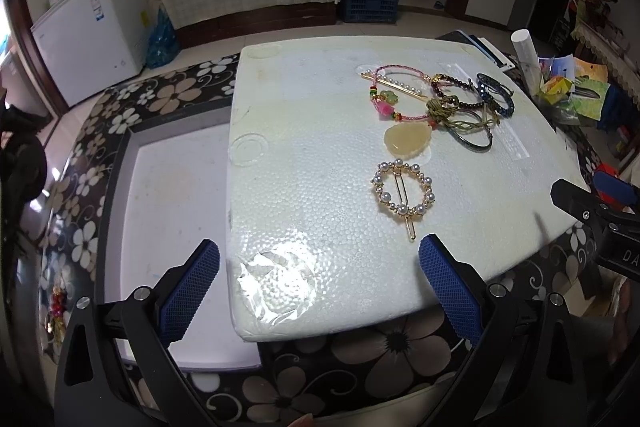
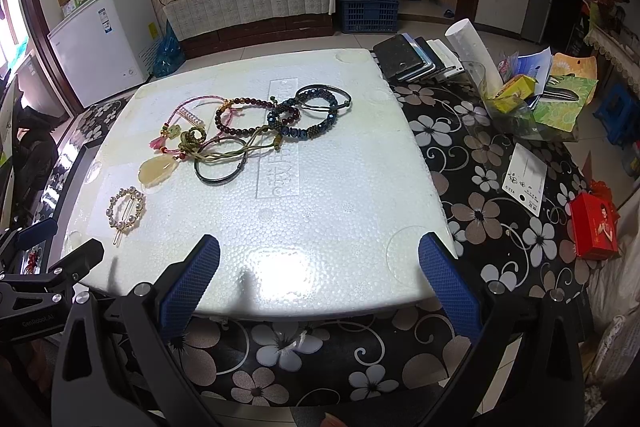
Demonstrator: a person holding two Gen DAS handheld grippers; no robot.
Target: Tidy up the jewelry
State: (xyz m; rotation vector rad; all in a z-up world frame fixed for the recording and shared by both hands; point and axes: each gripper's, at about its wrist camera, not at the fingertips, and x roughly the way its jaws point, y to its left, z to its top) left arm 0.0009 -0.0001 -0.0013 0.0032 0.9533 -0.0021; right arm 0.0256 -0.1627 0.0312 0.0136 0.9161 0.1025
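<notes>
Blue ribbed pads line both tools: the left gripper (image 1: 319, 291) and the right gripper (image 2: 319, 291) each hang with jaws wide apart and empty over the near edge of a white foam board (image 2: 340, 211). "GenRobot.AI" reads on the left tool at the lower left of the right wrist view. A pearl ring hair clip (image 1: 403, 193) lies alone at centre; the tangled bracelets (image 2: 256, 127) and pale pendant (image 1: 407, 140) sit above it. The board's embossed characters are hard to read.
</notes>
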